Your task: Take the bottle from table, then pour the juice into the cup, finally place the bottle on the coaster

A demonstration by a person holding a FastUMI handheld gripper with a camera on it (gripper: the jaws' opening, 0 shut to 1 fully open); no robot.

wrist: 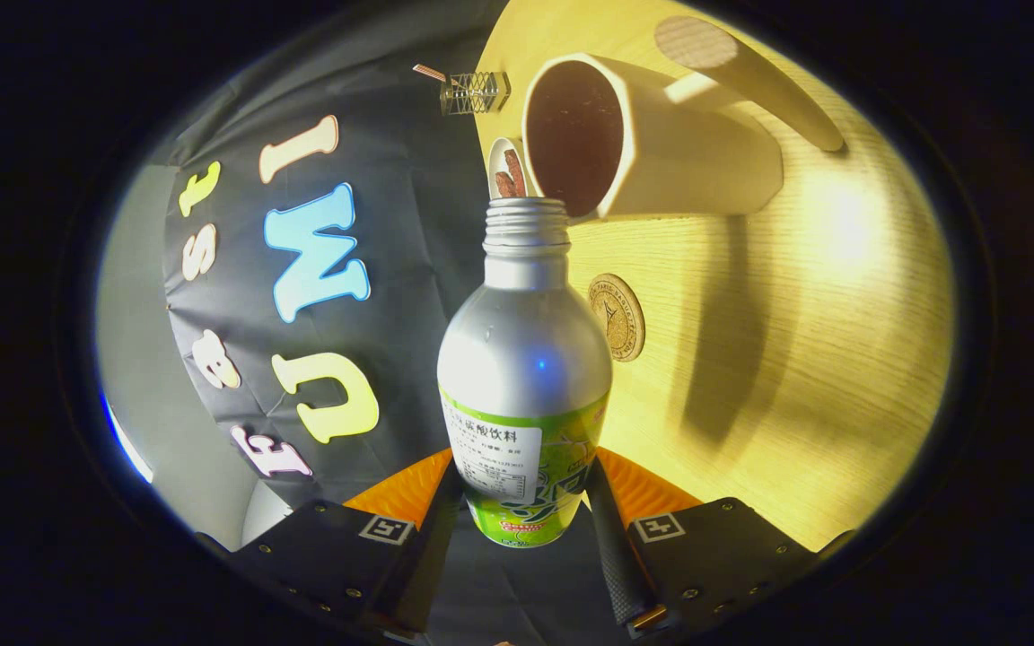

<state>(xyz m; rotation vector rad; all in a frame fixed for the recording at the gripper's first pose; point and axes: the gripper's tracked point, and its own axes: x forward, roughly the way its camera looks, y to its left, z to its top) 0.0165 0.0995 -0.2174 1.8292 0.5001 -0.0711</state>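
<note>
While the hand-held gripper (521, 502) clamps the bottle (524, 377), its open neck overlaps the cup (652, 144) rim; the bottle base is hidden.

Booth wall (409, 233): black cloth, creased, lit from front. Beside it, pale gray panel (135, 341) w/ thin blue strip at its edge. Tabletop (804, 377): light wood-grain laminate, warm yellow light, bright glare patch, long soft shadows across grain. Small clear lattice-patterned block (475, 92) at table/cloth junction.
</note>
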